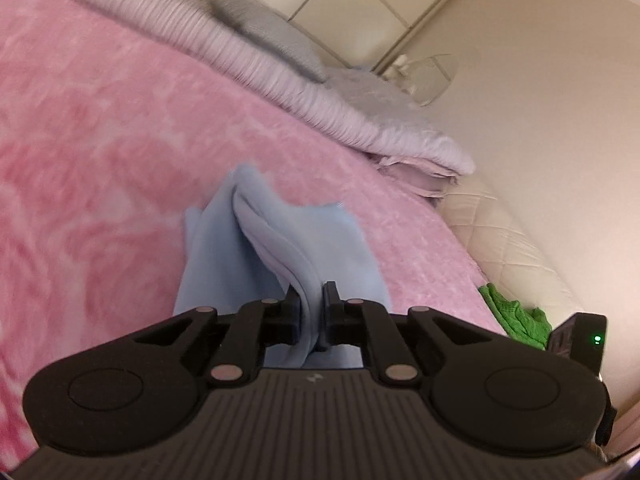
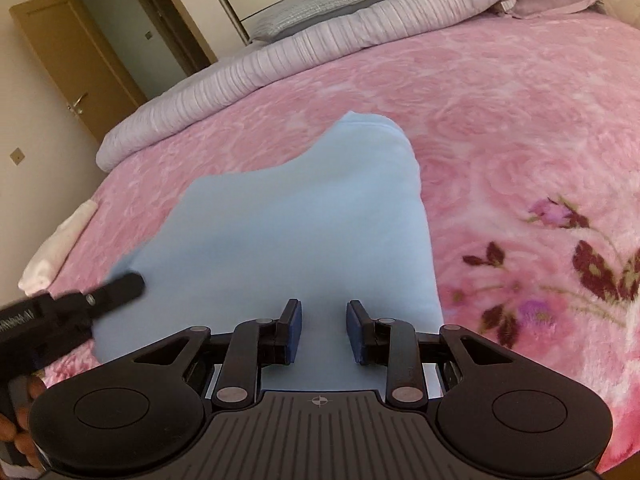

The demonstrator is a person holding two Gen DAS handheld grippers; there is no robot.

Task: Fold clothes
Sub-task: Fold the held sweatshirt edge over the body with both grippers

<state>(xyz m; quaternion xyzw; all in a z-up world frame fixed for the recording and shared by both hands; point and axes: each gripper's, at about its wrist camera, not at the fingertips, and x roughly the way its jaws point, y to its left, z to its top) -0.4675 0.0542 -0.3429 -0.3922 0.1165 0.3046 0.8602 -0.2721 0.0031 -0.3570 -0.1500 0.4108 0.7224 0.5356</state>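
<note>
Garment [image 1: 280, 248] edge inside left tool [image 1: 311, 312]

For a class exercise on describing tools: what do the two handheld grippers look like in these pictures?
Both are matte black plastic. Each has a ribbed flat body with a small crosshair-like mark, two rounded lobes with oval recesses, and linkage arms joined by silvery round pins. The right gripper has blue pads on its fingertips; the left gripper has dark pads. A small green light glows on a black part at the left wrist view's edge.
</note>
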